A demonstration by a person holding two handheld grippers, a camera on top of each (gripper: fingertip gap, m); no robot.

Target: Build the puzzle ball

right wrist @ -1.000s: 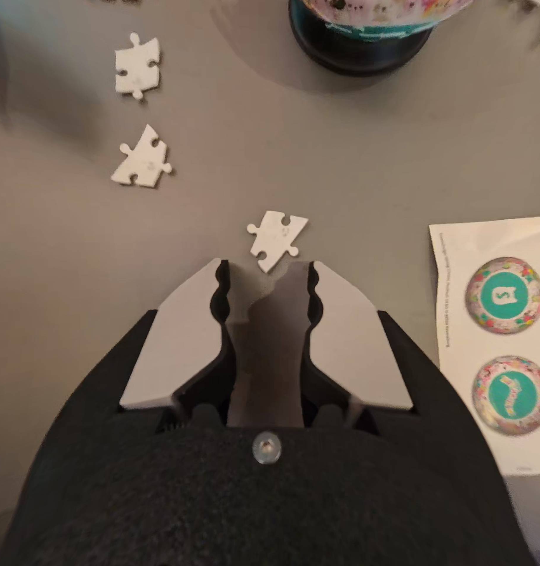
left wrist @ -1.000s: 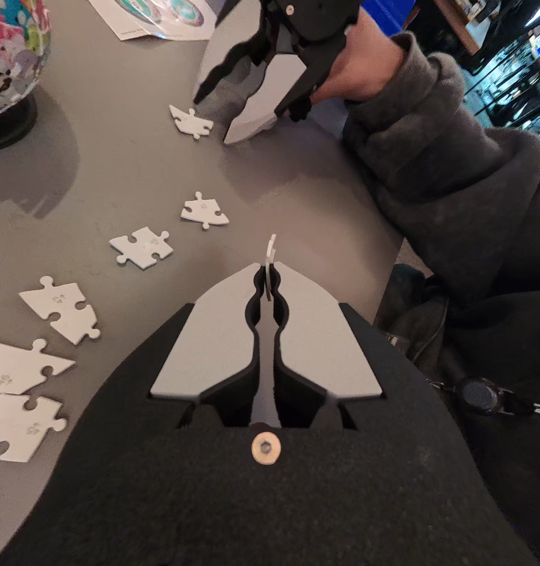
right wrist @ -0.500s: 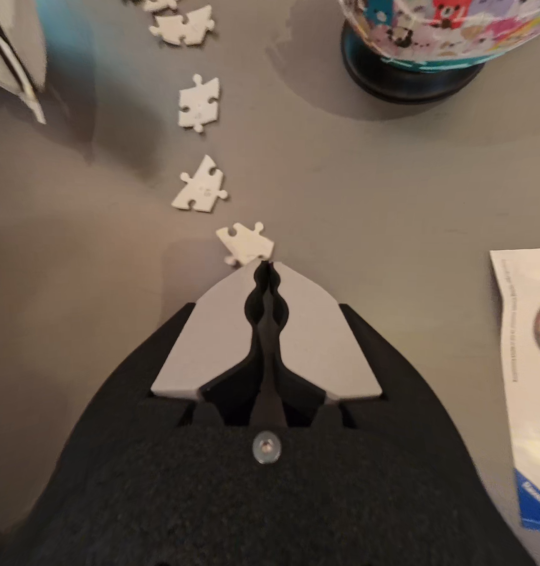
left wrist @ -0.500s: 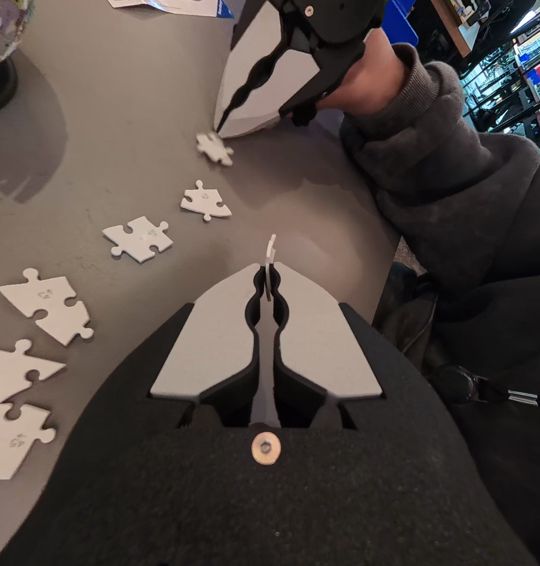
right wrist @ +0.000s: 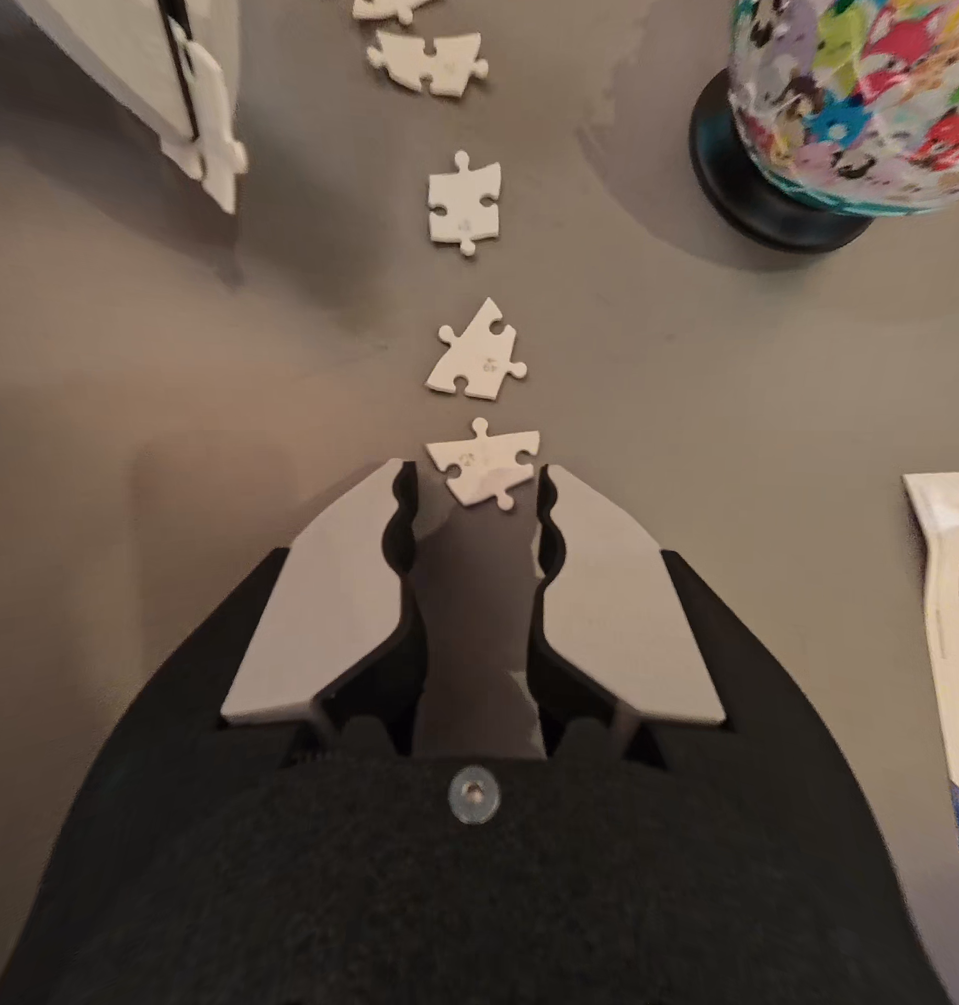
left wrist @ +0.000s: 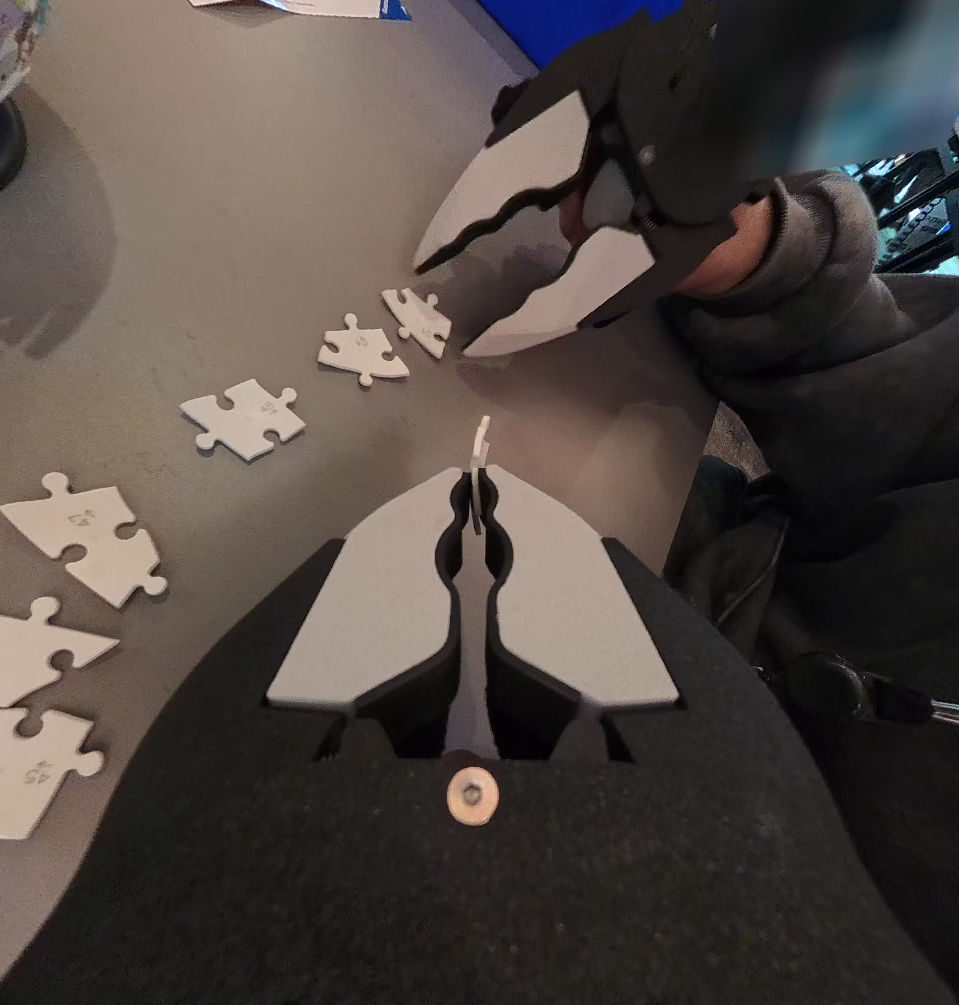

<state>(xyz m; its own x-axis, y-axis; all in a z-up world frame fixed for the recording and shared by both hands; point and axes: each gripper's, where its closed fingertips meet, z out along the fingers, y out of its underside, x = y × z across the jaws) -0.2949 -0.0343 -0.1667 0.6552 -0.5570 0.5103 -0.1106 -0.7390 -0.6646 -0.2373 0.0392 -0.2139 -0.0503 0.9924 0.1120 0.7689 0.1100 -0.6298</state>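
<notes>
My left gripper (left wrist: 475, 472) is shut on a white puzzle piece (left wrist: 480, 448), held edge-on and upright above the grey table (left wrist: 249, 190). It also shows in the right wrist view (right wrist: 140, 65) at the top left, with the piece (right wrist: 213, 141) sticking out of its tips. My right gripper (right wrist: 477, 470) is open, low over the table. A white puzzle piece (right wrist: 485, 467) lies flat between its fingertips, and neither pad touches it. The left wrist view shows this gripper (left wrist: 442, 307) open over that piece (left wrist: 420, 321). The colourful puzzle ball (right wrist: 868, 98) stands on a dark stand (right wrist: 765, 201) at the far right.
Several loose white pieces lie in a row on the table (right wrist: 477, 353) (right wrist: 466, 201) (right wrist: 428, 60), and also show in the left wrist view (left wrist: 363, 348) (left wrist: 243, 419) (left wrist: 85, 538). A printed sheet (right wrist: 950, 598) lies at the right. A person's sleeved arm (left wrist: 819, 353) is at the table's edge. Some 11 cm of space lies between my two pairs of fingers.
My right gripper went from open to shut at the piece's edge without taking it, and the piece turned on the table. The gripper has opened again astride it. My left gripper still holds its piece.
</notes>
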